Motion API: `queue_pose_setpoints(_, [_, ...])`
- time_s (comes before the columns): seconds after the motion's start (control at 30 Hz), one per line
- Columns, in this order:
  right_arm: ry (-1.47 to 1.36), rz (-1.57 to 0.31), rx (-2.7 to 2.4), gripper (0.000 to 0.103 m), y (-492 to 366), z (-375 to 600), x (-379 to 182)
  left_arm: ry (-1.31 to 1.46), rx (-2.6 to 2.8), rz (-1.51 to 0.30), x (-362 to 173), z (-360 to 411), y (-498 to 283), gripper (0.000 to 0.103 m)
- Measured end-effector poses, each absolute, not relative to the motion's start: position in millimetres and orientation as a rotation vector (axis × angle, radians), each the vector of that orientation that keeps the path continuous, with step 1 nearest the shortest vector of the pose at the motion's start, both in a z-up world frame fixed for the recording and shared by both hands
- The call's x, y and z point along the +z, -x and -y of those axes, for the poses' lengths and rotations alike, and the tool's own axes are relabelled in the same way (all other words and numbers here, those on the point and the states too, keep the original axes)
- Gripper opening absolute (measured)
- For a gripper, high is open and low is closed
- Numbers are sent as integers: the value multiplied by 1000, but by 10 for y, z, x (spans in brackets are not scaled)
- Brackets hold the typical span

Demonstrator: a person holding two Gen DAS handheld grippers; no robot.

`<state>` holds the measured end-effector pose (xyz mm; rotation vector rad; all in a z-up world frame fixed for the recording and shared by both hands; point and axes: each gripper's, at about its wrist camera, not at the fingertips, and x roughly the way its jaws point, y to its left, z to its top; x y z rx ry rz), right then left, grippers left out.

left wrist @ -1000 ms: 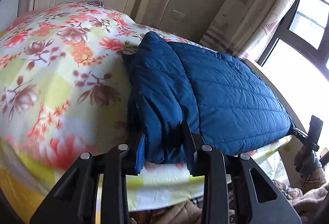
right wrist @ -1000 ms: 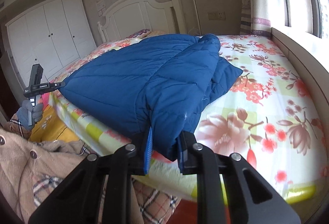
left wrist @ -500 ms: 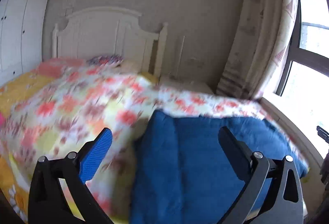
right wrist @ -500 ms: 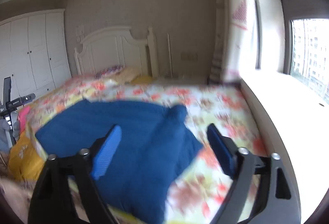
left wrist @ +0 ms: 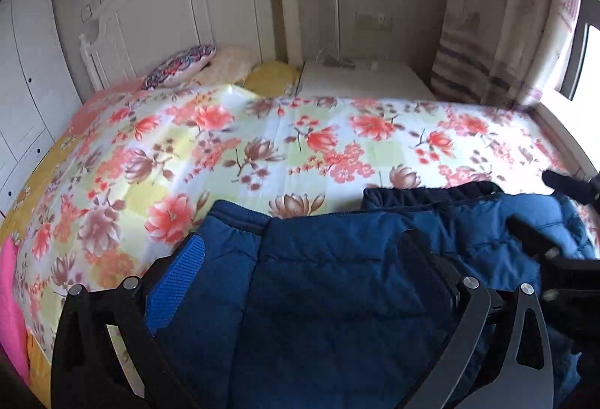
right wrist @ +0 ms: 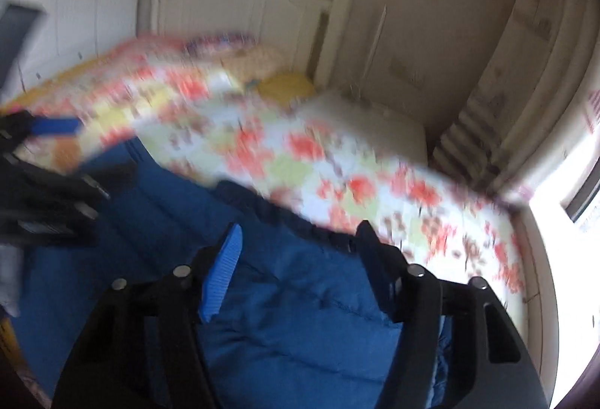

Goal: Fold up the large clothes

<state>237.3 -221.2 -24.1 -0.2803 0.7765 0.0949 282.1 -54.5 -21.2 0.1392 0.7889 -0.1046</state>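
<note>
Blue jacket on the bed, both grippers spread wide

We see the bed (left wrist: 285,146) with its floral sheet, the quilted blue jacket (left wrist: 330,296) lying at its near edge; our left gripper (left wrist: 303,266) and right gripper (right wrist: 300,259) hang just above it, fingers (left wrist: 180,281) apart, gripping nothing; the right view is blurred

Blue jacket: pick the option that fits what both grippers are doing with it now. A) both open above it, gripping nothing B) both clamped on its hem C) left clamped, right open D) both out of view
A: the left gripper and the right gripper both show fingers spread wide over the blue jacket, with no fabric pinched between them.
</note>
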Motion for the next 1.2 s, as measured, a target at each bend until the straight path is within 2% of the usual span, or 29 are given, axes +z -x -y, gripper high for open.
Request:
queue_pose_setpoints(0.03, [326,-869,63,77,-2478,2257,-511,-159,-99,-813,-326,591,-2890,99])
queue_pose_setpoints(0.07, [287,-944,74,78,-2558,2407,-801,-173,-104,-844,-454,640,-2957,99])
queue_pose_setpoints(0.1, [207,-927,88,78,-2556,2515,-834,-178,-115,-866,-543,676,-2999,99])
queue_pose_setpoints(0.23, [92,-888,77,78,-2498,2682,-812,-185,-140,-926,-907,747,-3135,99])
queue_pose_setpoints(0.63, [39,-911,114,78,-2490,2797,-701,-135,-159,-905,-1028,681,-3141,99])
queue_pose_setpoints(0.8, [14,-762,-1,78,-2265,3249,-291,-136,-157,-900,-1032,670,-3134,99])
queue_pose_setpoints(0.9, [-92,-898,-36,78,-2378,3678,-789,-135,-160,-901,-1031,670,-3131,99])
queue_pose_setpoints(1.0, [-247,-881,-5,74,-2362,3910,-834,-129,-164,-898,-1028,661,-3127,99])
queue_pose_setpoints(1.07, [-220,-894,-22,74,-2380,3875,-814,-136,-160,-898,-1032,670,-3130,99])
queue_pose_setpoints(1.2, [-120,-826,-95,76,-2319,3478,-373,-142,-156,-898,-1036,685,-3135,99])
